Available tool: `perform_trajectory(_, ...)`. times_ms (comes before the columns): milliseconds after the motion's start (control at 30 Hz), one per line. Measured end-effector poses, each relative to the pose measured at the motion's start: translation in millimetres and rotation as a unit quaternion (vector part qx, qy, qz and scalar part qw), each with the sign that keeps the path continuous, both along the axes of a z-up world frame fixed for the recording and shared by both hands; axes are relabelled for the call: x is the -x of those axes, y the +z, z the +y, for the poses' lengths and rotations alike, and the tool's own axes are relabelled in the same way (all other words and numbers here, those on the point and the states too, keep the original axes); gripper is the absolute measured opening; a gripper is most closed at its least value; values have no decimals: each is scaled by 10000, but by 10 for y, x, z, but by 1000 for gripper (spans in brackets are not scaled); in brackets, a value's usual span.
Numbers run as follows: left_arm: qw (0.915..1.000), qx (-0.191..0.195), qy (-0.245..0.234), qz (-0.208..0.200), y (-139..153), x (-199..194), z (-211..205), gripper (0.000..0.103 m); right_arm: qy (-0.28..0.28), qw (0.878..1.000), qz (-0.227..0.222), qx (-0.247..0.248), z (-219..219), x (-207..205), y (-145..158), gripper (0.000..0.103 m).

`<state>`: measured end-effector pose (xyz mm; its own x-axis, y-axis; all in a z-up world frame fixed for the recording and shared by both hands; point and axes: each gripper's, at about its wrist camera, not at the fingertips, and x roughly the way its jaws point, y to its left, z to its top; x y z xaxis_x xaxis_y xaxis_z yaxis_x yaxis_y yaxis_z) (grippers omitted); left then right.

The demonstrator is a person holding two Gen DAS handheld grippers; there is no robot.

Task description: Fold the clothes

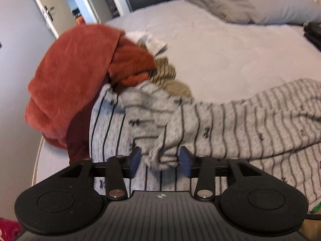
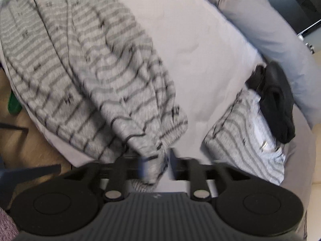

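Note:
A grey garment with dark stripes (image 1: 240, 124) lies stretched across the bed, and the right wrist view shows it (image 2: 90, 70) hanging over the bed's left edge. My left gripper (image 1: 160, 161) stands open, its blue pads (image 1: 136, 160) apart on either side of a bunched end of the garment. My right gripper (image 2: 157, 164) is open too, with another bunched end of the same garment lying loose between its blurred pads. Neither pair of pads squeezes the cloth.
A pile with a rust-red towel (image 1: 76, 76) and other clothes sits to the left. A folded striped piece (image 2: 244, 140) and a black garment (image 2: 278, 100) lie to the right. Behind are a grey pillow (image 2: 260, 20) and pale sheet (image 1: 220, 50). Wooden floor (image 2: 24, 140) lies past the edge.

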<state>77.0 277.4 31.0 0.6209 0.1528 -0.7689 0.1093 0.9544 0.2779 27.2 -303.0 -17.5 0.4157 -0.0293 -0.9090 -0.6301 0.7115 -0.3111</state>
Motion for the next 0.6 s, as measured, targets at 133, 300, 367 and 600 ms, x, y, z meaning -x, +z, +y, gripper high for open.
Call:
perform_trajectory(133,9978,-442,-450,-199,11,-71,-240,43,305,9995,-39,-78,202,-26,63,45)
perform_trajectory(300,9911,-1101,-695,-291,-85,-355,-468,43,567,9981,-25,219,394,-92,102,46)
perform_trajectory(367,9923,-962,-741,-230,-145,-484,-487,43,417,9984,-113,365,346,-149,152,47)
perform_trajectory(600,9903,-996,-835,490,-615,-883,-560,44,293,9969,314,-664,240,-267,159,47)
